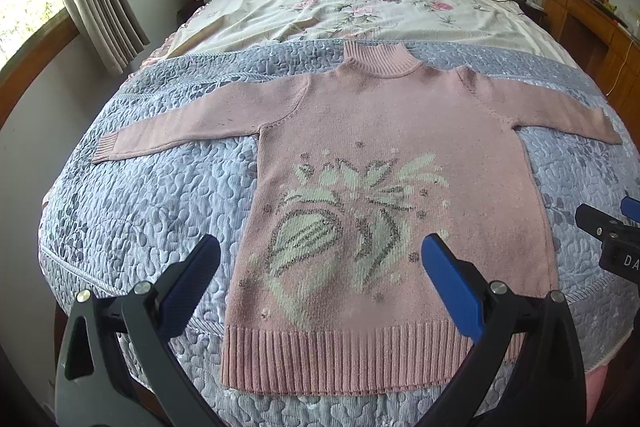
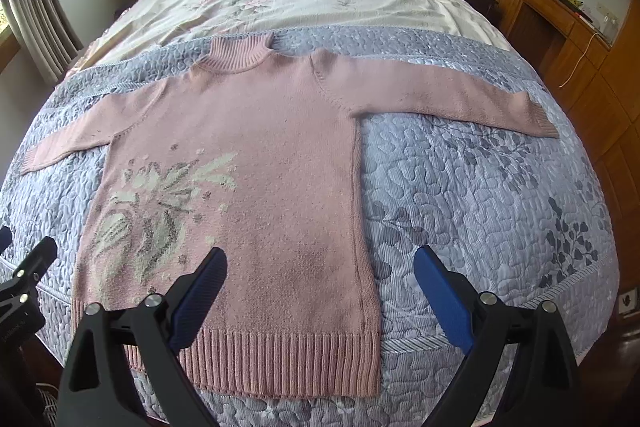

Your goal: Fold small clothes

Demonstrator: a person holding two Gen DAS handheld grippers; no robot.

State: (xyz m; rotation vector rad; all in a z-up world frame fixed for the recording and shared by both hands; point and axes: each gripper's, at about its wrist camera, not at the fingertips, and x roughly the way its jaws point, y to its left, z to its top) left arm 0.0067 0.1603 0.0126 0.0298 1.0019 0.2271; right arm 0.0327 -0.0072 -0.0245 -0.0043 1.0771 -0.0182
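1. Blue-grey quilt [image 1: 140,195] covers the near half of the bed, and a floral sheet [image 1: 360,11] covers the far half.
2. Pink sweater [image 1: 384,155] lies flat on the quilt, both sleeves spread sideways.
3. Left gripper [image 1: 320,259] hangs wide apart over the hem, holding nothing.
4. Right gripper [image 2: 320,271] is also wide, empty, above the sweater's right lower corner.
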